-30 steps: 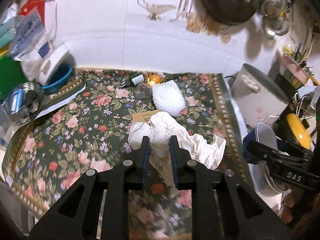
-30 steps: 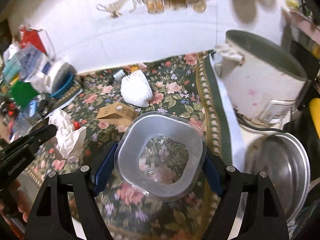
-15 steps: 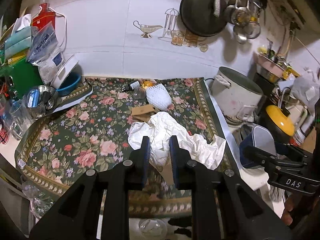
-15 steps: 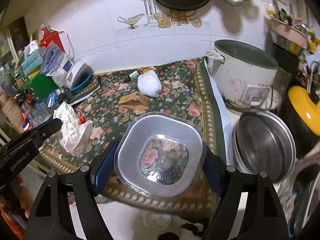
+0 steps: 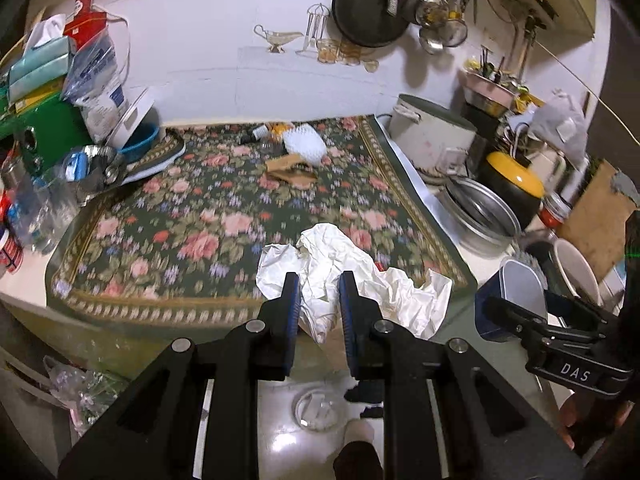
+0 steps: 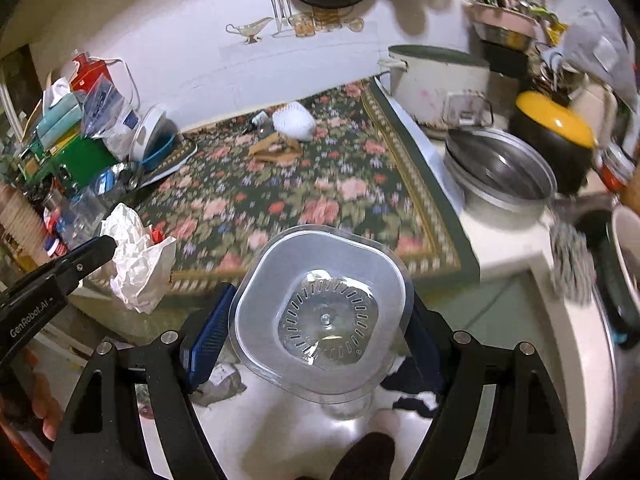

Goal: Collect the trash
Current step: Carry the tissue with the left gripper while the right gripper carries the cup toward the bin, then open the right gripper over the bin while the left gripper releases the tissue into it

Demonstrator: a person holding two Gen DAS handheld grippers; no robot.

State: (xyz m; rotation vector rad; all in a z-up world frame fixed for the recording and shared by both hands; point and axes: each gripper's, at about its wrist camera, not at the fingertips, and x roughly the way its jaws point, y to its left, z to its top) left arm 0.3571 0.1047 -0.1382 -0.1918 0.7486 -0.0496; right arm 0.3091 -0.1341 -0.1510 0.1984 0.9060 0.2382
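White crumpled paper (image 5: pixel 344 276) is clenched in the left tool (image 5: pixel 319 304); the right tool (image 6: pixel 320 320) grasps a clear plastic container (image 6: pixel 320 312) across its width. Remaining trash, a cardboard scrap (image 5: pixel 290 168) and foam net (image 5: pixel 304 144), lies well ahead on the table (image 5: pixel 180 208).

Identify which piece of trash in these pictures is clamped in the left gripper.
The crumpled white paper, pinched in the left gripper. The brown cardboard piece and white foam net lie loose on the floral cloth.
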